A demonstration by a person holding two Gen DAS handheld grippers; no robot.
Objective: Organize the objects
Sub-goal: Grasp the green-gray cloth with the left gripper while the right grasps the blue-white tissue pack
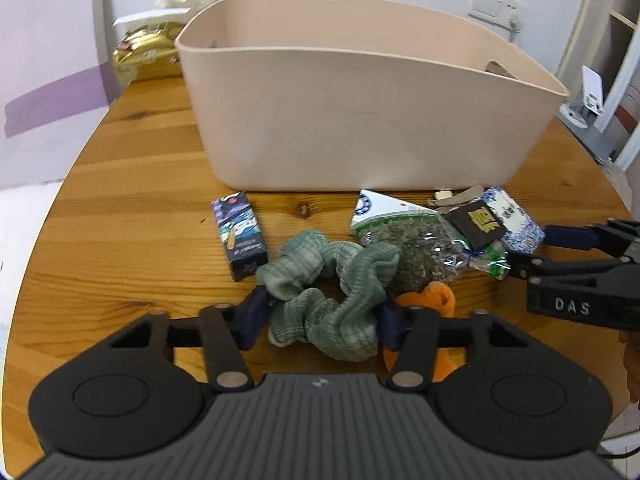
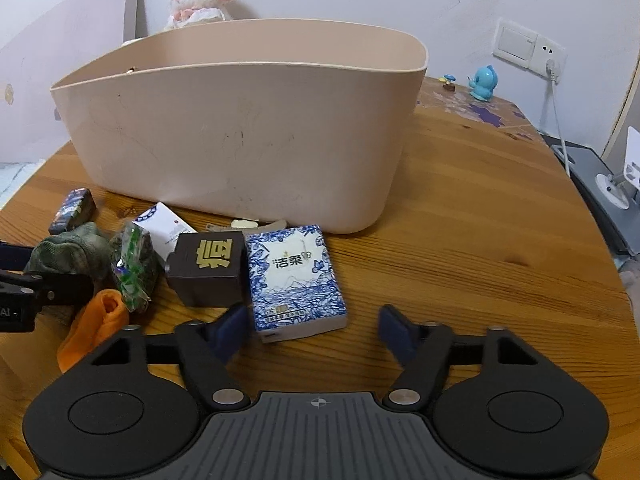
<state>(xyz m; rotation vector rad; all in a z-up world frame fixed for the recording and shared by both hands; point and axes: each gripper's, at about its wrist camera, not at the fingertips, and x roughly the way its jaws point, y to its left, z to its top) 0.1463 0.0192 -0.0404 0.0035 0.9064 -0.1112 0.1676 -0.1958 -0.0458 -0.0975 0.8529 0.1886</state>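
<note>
A green scrunchie lies on the wooden table in front of a beige bin. My left gripper is shut on its near part, with a blue pad pressed against each side. An orange cloth lies just right of it. My right gripper is open. Its left pad sits by the near corner of a blue-and-white tissue pack. Beside the pack stand a dark brown box with a gold character and a clear bag of dried bits. A small purple box lies to the left.
The bin spans the middle of the table; its inside is mostly hidden. A gold bag and a plush toy sit behind it. A blue figurine stands at the back right. Bare wood lies right of the tissue pack.
</note>
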